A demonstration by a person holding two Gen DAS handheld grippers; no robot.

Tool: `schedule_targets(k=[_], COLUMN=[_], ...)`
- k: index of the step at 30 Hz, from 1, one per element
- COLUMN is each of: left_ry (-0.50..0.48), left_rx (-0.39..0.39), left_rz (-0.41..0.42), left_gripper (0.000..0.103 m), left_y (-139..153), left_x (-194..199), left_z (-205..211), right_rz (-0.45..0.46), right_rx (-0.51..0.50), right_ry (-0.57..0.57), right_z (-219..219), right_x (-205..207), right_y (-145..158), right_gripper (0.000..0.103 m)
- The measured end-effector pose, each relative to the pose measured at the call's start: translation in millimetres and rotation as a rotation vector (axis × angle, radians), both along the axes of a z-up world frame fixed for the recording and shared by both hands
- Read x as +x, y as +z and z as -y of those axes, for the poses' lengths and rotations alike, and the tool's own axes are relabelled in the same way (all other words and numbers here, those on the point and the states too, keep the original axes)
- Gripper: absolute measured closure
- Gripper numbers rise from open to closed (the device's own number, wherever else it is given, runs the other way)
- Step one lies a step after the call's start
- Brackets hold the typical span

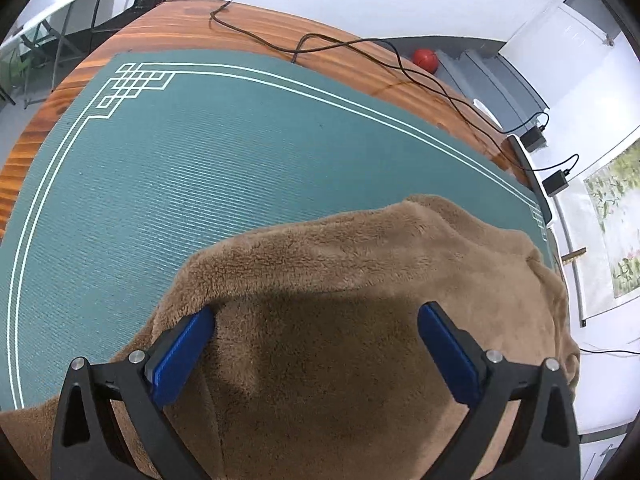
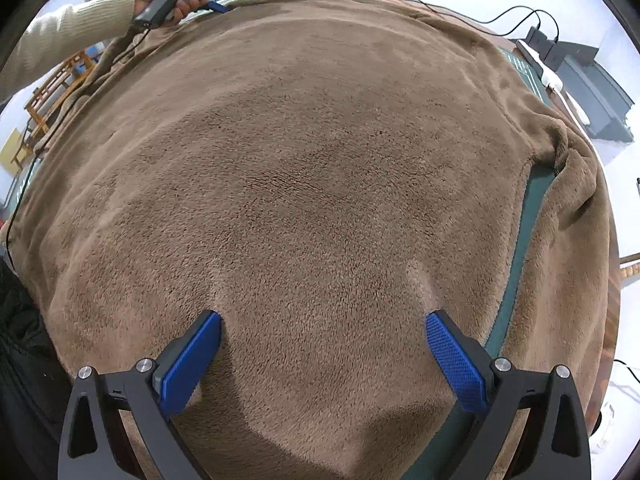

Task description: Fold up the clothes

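**Both grippers resting on brown fleece**

The brown fleece garment (image 2: 312, 168) is lying spread over the green mat (image 1: 168, 184) on the wooden table (image 1: 168, 32). The left gripper (image 1: 316, 320) is sitting with its jaws spread wide at the garment's edge (pinching nothing). The right gripper (image 2: 324, 324) is pressing into the fleece, jaws likewise spread.

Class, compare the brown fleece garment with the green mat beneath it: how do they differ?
The brown fleece garment is plush and rumpled; the green mat is ribbed and flat. The garment is plain; the mat carries white border lines. The garment lies on top of the mat. Both rest on the wooden table.
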State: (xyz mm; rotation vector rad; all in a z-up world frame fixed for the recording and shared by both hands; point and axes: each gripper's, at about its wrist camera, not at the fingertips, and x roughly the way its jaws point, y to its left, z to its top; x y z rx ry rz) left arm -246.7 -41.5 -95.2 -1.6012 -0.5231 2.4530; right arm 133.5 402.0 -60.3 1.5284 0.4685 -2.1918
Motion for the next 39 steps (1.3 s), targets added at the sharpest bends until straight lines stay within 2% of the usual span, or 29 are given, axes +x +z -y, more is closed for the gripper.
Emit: schedule_targets(k=[2, 6, 9, 12, 13, 16, 18, 21, 23, 28, 31, 36, 39], left_ry=[-0.004, -0.01, -0.017, -0.012, -0.007, 0.007, 0.009, 0.009, 0.015, 0.029, 0.031, 0.022, -0.013], left_rx=[0.016, 0.06, 0.049, 0.024, 0.016, 0.007, 0.003, 0.0, 0.009, 0.032, 0.016, -0.042, -0.12], left_rz=[0.003, -0.022, -0.023, -0.003, 0.006, 0.017, 0.013, 0.014, 0.01, -0.009, -0.033, -0.072, -0.068], left_gripper=[0.001, 0.001, 0.001, 0.001, 0.001, 0.001, 0.001, 0.001, 0.001, 0.001, 0.001, 0.001, 0.001], left_y=[2, 16, 23, 17, 14, 6, 5, 5, 5, 5, 5, 1, 1], left_x=[1, 3, 4, 0, -3, -10, -11, -13, -14, -17, -18, -14, -16], left_z=[-2, -2, -3, -4, -6, -9, -9, -10, -9, -6, -5, -6, -18], right_rz=[0.048, 0.068, 0.034, 0.03, 0.031, -0.008, -0.036, -0.012, 0.004, -0.012, -0.051, -0.09, -0.102], right_rx=[0.017, -0.055, -0.159, -0.236, -0.255, -0.297, -0.299, -0.385, -0.401, -0.293, -0.238, -0.143, -0.152], right_ry=[-0.005, -0.054, -0.142, -0.234, -0.267, -0.302, -0.307, -0.304, -0.306, -0.356, -0.406, -0.53, -0.509], right_z=[-1, -12, -36, -61, -58, 26, 40, 62, 76, 86, 78, 44, 34], right_x=[-7, -30, -73, -118, -143, -225, -276, -330, -354, -394, -408, -415, -413], right_y=[3, 30, 64, 81, 86, 97, 103, 96, 85, 52, 38, 21, 18], right_gripper=[0.001, 0.001, 0.001, 0.001, 0.001, 0.001, 0.001, 0.001, 0.001, 0.001, 0.001, 0.0, 0.0])
